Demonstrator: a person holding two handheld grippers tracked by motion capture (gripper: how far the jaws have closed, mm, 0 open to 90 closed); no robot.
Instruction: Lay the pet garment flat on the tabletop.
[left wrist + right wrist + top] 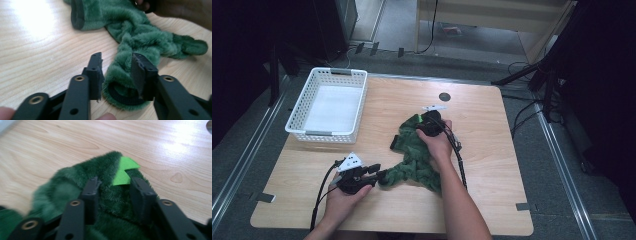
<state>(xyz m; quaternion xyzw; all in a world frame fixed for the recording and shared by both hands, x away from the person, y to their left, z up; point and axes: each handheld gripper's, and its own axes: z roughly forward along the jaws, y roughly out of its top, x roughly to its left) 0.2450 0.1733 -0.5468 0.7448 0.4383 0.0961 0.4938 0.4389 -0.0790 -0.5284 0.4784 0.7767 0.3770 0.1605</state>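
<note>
You have open wooden table (492, 150) to the right of the green plush garment (414, 160) and along the near edge. The white basket (328, 104) blocks the far left corner; the garment sprawls across the middle, between both grippers.

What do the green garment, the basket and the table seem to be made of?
Green garment: soft plush or fleece, judging by its fuzzy pile; its bright green tab looks like flat felt.
Basket: probably white moulded plastic, with a regular lattice of holes.
Table: light wood or wood-look laminate, with visible grain and a slight sheen.
</note>
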